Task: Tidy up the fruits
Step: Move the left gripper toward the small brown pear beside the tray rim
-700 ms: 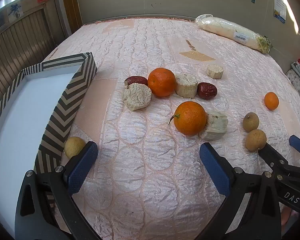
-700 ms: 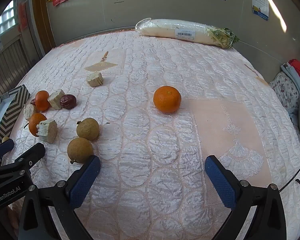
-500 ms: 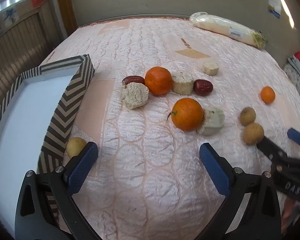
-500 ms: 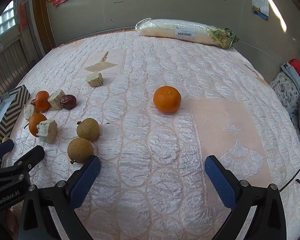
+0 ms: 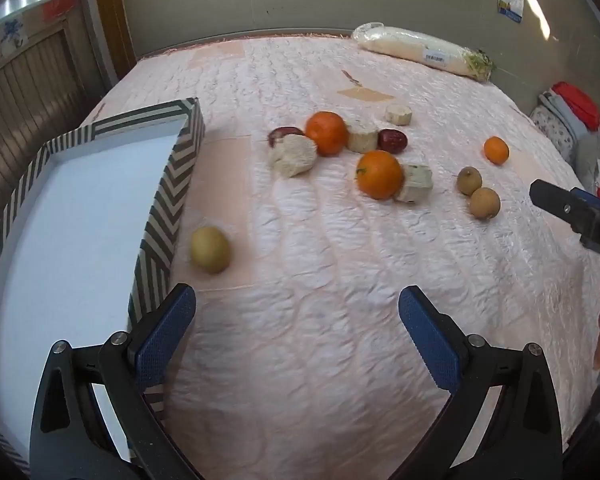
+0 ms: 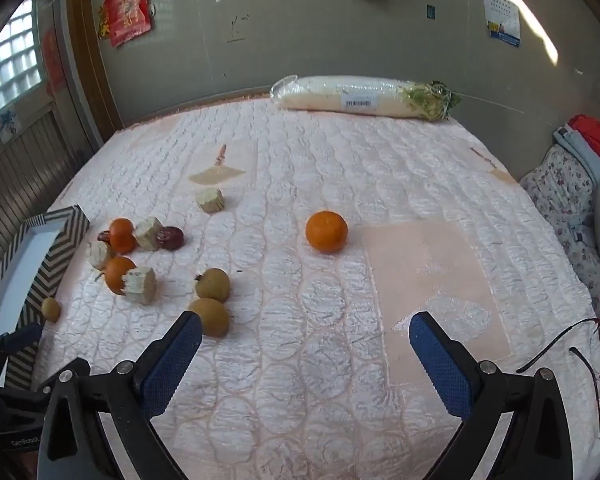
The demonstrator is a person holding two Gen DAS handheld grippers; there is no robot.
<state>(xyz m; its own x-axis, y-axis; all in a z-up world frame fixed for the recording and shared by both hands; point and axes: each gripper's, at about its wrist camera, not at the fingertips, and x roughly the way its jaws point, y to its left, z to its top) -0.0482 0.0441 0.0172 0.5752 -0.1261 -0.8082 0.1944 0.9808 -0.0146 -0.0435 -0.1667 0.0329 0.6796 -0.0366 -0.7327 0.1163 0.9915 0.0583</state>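
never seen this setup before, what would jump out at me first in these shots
Bright oranges stand out on the pale pink quilted cover: one lone orange sits near the middle, two more in a cluster of fruit and pale chunks to the left. A zigzag-striped box lies at the left edge, its white inside showing nothing in it, and a plastic-wrapped white radish lies along the far wall.

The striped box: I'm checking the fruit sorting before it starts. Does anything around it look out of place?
Yes. The striped box holds nothing, while one small yellowish fruit lies alone on the quilt just outside its wall. Both the left gripper and right gripper are open and hold nothing.
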